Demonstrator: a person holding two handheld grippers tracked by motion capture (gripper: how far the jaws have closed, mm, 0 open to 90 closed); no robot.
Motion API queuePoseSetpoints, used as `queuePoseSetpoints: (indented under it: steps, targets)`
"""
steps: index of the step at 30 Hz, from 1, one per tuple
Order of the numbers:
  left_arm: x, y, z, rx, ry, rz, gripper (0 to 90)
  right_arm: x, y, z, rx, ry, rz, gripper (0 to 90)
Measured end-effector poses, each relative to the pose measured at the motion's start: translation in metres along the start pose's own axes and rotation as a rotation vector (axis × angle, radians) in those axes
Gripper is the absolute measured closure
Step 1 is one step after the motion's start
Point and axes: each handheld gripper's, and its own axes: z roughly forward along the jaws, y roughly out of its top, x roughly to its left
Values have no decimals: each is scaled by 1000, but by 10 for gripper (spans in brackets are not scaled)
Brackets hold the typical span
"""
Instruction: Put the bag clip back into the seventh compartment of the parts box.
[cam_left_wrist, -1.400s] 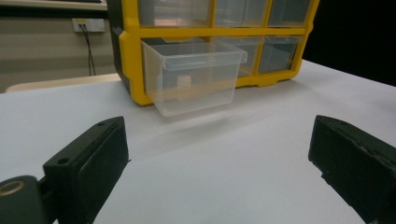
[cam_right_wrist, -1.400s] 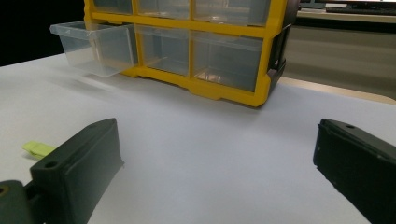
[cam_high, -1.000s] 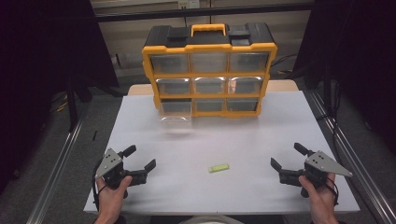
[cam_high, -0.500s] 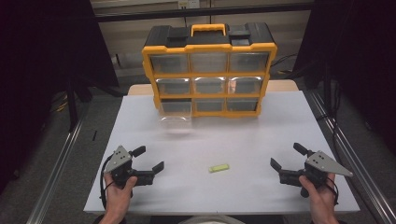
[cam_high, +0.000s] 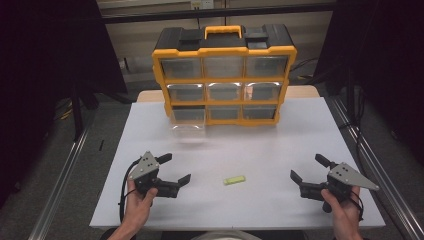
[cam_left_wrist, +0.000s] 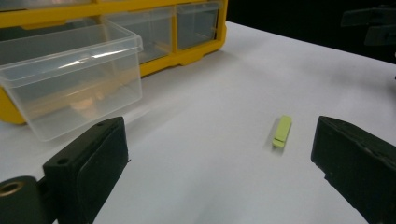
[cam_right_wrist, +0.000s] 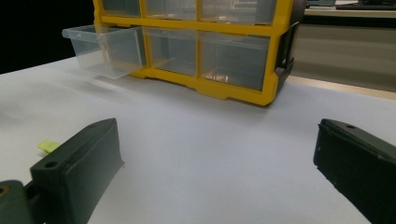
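A small flat lime-green piece (cam_high: 234, 180) lies on the white table (cam_high: 250, 150) near the front middle; the left gripper view has it (cam_left_wrist: 282, 131) ahead, between the jaws and nearer the right one. My left gripper (cam_high: 175, 168) is open, a short way left of the piece, nothing held. My right gripper (cam_high: 308, 167) is open at the front right, empty, well to the right of the piece. A yellow and black drawer cabinet (cam_high: 223, 75) stands at the back. Its bottom left clear drawer (cam_high: 186, 131) is pulled out (cam_left_wrist: 70, 77).
The cabinet's other clear drawers are shut. Metal rails (cam_high: 65, 175) run along both sides of the table, and dark curtains stand beyond them. Bare table surface lies between the piece and the cabinet.
My left gripper has moved right and forward, toward the green piece. The right gripper has stayed put.
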Motion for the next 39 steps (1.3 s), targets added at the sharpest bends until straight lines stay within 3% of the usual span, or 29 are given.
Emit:
queuePoseSetpoints:
  steps: [3, 7, 10, 16, 20, 26, 33, 39]
  targets:
    - [-2, 1, 9, 12, -40, 10, 36, 0, -1, -2, -4, -4, 12, 4]
    - [-7, 6, 16, 37, -60, 18, 36, 0, 0, -2, -12, -6, 8, 4]
    - [-11, 10, 25, 51, -113, 18, 36, -1, -1, -2, -5, -2, 12, 4]
    - [-18, 17, 43, 78, -119, 45, 37, -2, -1, -1, -6, 2, 14, 4]
    - [-22, 20, 52, 57, -185, 77, 39, 0, -1, -2, -2, 13, 10, 4]
    - [-29, 26, 66, 88, -208, 98, 38, 0, -1, -2, -5, 12, 9, 3]
    - [-32, 36, 82, 141, -285, 107, 39, -2, -1, 0, -2, 15, 11, 3]
    - [-36, 45, 86, 145, -291, 129, 34, 2, 0, -2, -16, 24, -5, 1]
